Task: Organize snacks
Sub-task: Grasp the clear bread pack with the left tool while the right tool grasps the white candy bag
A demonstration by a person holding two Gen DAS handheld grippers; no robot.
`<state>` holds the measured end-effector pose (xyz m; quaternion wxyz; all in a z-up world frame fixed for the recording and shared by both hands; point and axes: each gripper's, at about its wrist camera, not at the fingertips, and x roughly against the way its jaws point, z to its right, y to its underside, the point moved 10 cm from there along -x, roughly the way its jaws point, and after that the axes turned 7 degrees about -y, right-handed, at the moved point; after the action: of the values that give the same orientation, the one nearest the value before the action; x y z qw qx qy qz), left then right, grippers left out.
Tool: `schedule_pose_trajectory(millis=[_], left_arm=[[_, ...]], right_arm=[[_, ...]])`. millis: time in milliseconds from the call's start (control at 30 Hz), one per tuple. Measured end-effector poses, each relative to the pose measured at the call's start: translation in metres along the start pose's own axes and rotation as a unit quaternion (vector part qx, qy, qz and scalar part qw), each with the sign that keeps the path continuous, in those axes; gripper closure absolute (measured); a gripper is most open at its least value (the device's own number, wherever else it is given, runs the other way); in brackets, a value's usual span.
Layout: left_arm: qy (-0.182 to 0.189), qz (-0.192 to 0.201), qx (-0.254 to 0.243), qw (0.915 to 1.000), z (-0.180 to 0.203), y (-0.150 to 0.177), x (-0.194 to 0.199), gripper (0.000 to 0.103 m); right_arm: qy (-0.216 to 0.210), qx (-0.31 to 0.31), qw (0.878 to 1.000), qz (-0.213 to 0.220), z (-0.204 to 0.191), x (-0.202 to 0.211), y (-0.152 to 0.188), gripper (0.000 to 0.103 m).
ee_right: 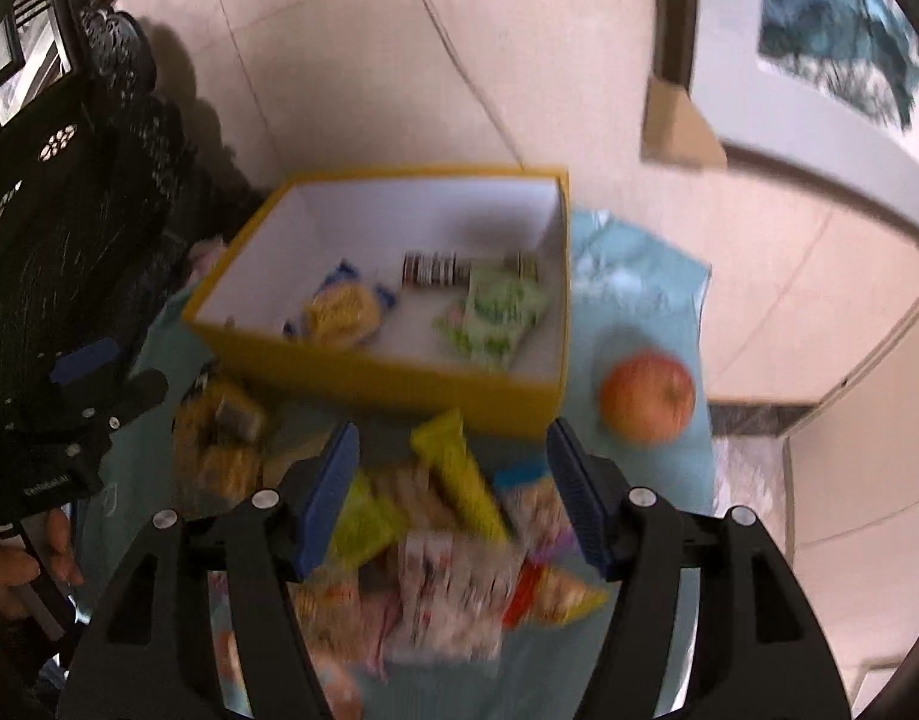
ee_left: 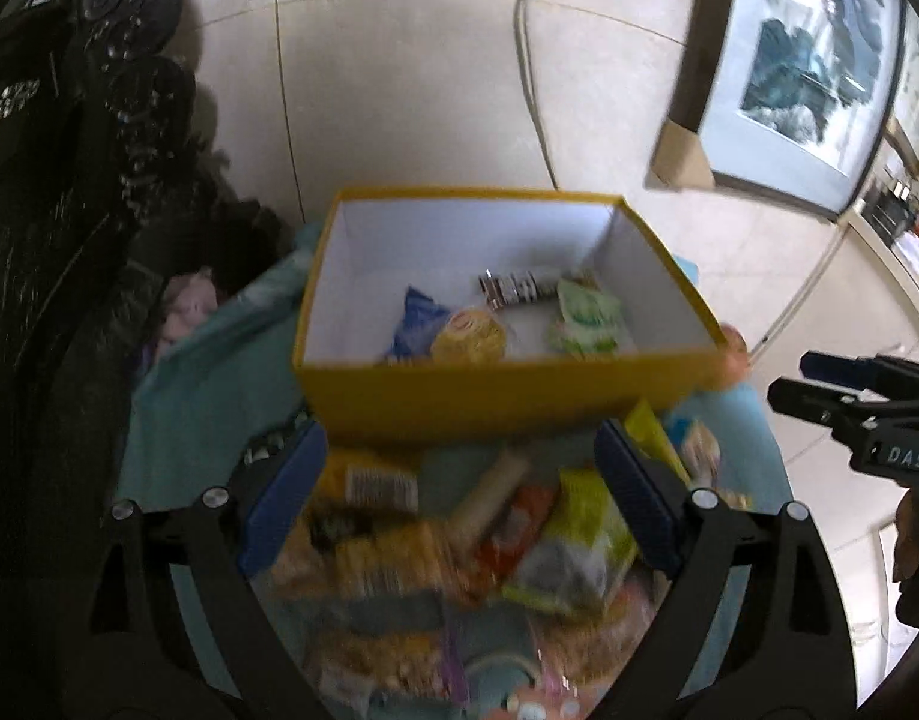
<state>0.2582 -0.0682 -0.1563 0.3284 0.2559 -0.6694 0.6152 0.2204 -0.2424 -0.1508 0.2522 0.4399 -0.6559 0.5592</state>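
Observation:
A yellow box with a white inside stands on a teal cloth. It holds a blue and yellow packet, a striped roll pack and a green packet. In front of it lies a blurred pile of snack packets. My left gripper hovers open over that pile, with nothing pinched between its blue pads. In the right wrist view the same box and pile show. My right gripper is open above the pile and grips nothing.
A red-orange apple lies on the cloth right of the box. Dark carved furniture rises on the left. Tiled floor, a wall socket with a cable and framed pictures lie beyond. The right gripper shows at the left view's right edge.

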Motion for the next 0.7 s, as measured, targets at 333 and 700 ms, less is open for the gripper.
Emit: schedule_pose_trajectory(millis=[333, 700], left_arm=[[-0.018, -0.072, 0.006, 0.9972, -0.03, 0.124, -0.01, 0.009], [-0.028, -0.117, -0.03, 0.9922, -0.028, 0.176, -0.044, 0.009]], right_arm=[[0.014, -0.043, 0.997, -0.058, 0.015, -0.02, 0.101, 0.035], [0.033, -0.047, 0.993, -0.102, 0.019, -0.059, 0.143, 0.035]])
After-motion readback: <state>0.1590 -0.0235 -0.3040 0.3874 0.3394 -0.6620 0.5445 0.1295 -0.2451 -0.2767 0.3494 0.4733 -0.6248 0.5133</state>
